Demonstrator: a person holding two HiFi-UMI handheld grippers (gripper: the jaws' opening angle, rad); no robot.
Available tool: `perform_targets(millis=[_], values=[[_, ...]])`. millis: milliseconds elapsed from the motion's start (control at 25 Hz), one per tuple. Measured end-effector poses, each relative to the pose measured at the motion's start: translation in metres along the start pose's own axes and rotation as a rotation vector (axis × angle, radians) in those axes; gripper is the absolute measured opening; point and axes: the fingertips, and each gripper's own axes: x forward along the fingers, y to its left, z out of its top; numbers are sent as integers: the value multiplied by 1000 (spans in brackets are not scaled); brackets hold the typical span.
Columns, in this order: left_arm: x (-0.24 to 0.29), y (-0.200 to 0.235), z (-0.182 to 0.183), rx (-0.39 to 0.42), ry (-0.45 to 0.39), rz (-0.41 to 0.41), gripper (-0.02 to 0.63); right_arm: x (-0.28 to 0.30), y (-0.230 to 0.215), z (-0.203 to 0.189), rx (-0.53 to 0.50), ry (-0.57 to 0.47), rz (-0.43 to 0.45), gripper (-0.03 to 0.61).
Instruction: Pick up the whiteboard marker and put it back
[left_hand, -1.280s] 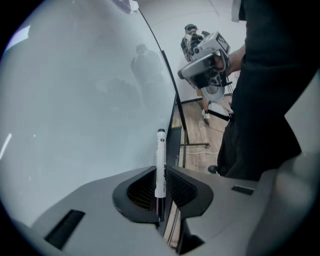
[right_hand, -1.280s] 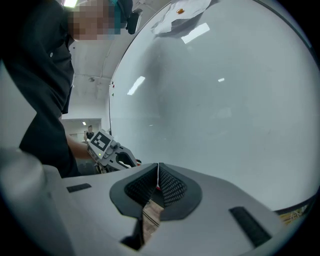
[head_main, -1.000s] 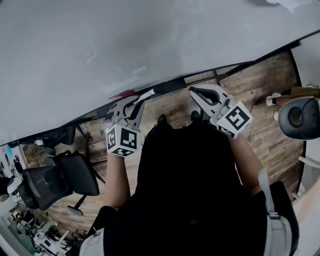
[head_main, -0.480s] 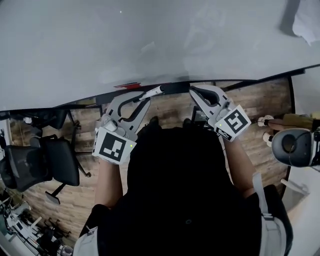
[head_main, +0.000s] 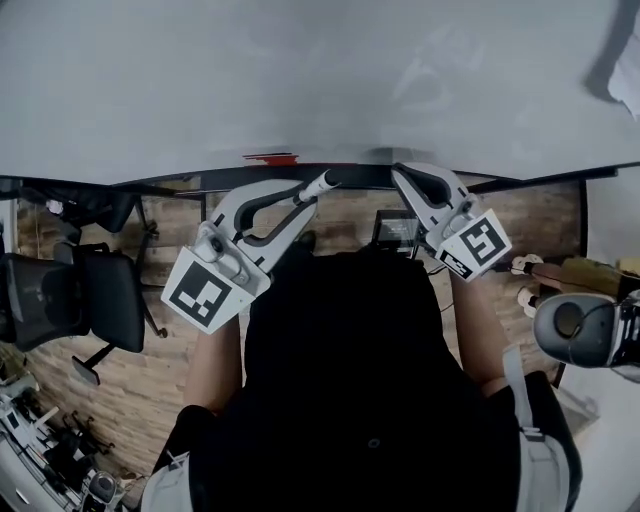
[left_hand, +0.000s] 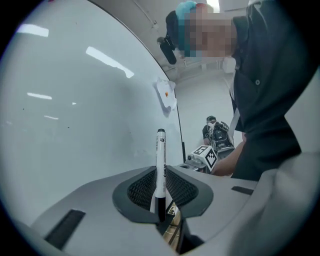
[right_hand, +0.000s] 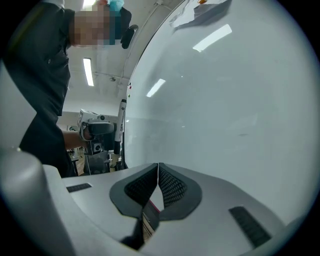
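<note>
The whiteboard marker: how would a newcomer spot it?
Look at the big whiteboard. Before it, the left hand-held gripper pinches the whiteboard marker. It is a slim white stick with black ends; the right hand-held gripper holds nothing.

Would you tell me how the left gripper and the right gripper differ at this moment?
The left gripper is shut on the whiteboard marker; the right gripper holds nothing. The left gripper's fingers stand apart by the marker's width; the right gripper's fingers meet at their tips. Both face the whiteboard.
</note>
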Motion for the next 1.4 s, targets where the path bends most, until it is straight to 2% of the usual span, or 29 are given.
perform_targets(millis=[120,520,1400], values=[[-6,-4,-1,-9,-39,-14,71,0,1,2,-2,-3,5,20],[-20,2,-10,-117,-131,-25,71,5,5,-7,12,2,29,20],[-22,3,-16,-144,-137,-32,71,7,11,-15,31,34,39,20]])
